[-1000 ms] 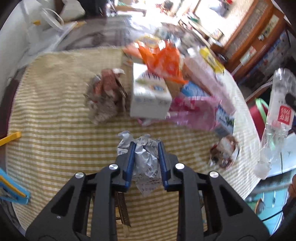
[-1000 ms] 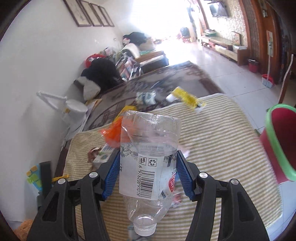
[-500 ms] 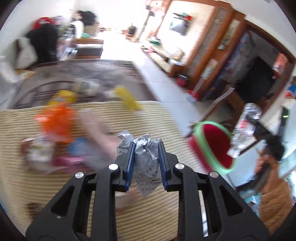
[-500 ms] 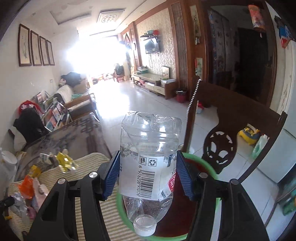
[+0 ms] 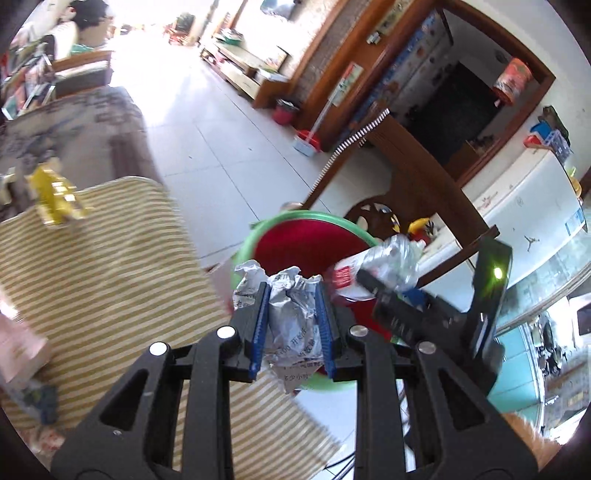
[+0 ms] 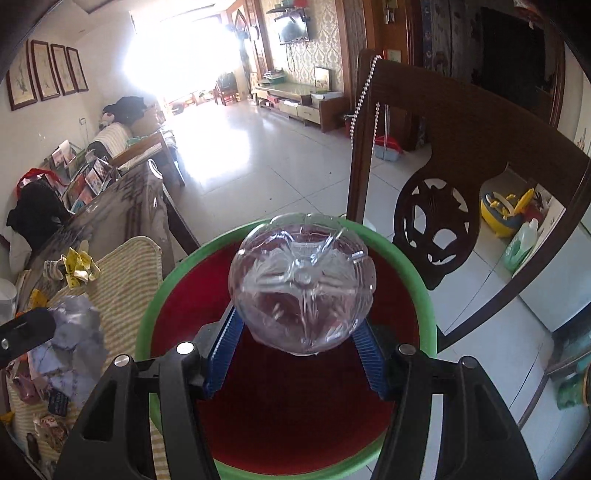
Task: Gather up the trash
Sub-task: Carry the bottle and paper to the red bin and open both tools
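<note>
One clear plastic bottle (image 6: 302, 291) sits between the right jaws; one crumpled silver wrapper (image 5: 291, 317) sits between the left jaws; one red bin with a green rim (image 6: 424, 295) lies beyond both. One yellow wrapper (image 5: 55, 199) lies far left of the left jaws; one wooden chair (image 6: 436, 147) stands beyond the right jaws.

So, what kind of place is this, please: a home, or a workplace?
Most likely a family home, in its living and dining area. A wall-mounted television hangs above a low cabinet, framed pictures line the wall, and a carved wooden dining chair stands by the striped tablecloth.
</note>
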